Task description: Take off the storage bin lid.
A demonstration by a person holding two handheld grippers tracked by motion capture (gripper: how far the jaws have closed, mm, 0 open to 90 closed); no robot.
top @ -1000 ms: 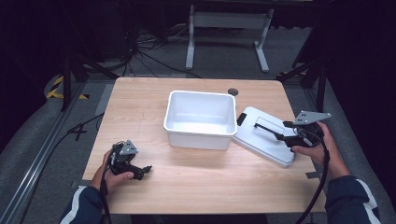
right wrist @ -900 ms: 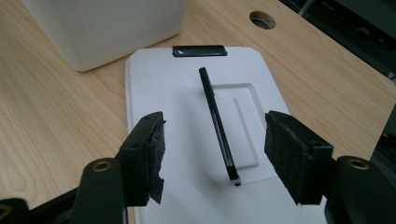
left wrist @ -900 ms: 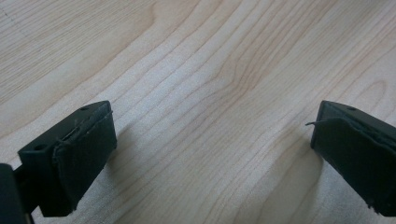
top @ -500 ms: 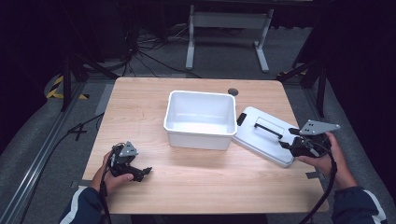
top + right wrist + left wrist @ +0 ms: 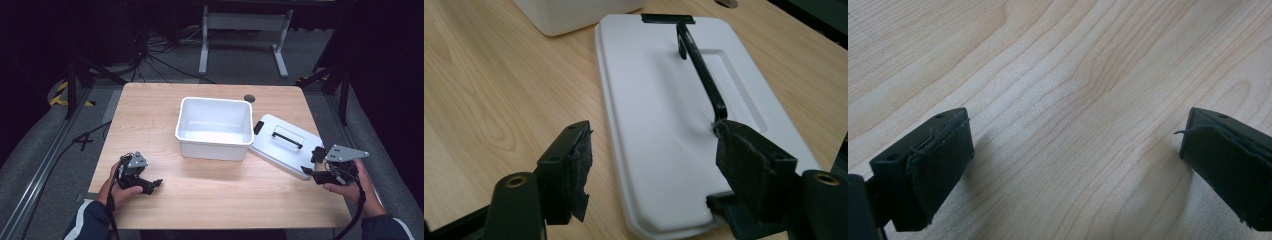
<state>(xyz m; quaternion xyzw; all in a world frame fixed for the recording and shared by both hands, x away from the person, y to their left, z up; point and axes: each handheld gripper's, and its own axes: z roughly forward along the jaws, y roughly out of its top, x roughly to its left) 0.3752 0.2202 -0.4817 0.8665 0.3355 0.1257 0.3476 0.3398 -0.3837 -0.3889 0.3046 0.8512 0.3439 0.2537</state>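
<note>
My right tool (image 5: 311,163) sits at the near end of the white lid (image 5: 285,145), which lies flat on the table (image 5: 150,115) just right of the empty tub (image 5: 215,127). Its jaws have just been opening, wide now, gripping nothing. My left tool (image 5: 150,184) rests near-left, wide open over bare wood

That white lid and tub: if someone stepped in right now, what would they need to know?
Right tongs: open, jaws just widening, at the near end of the white lid, gripping nothing.
Left tongs: open and empty, low over bare table.
Lid lies flat on the table, black handle up, right of the white tub.
Tub stands open and looks empty.
Done: lid is off.
Left: probably grasp the lid and set it on the tub.
</note>
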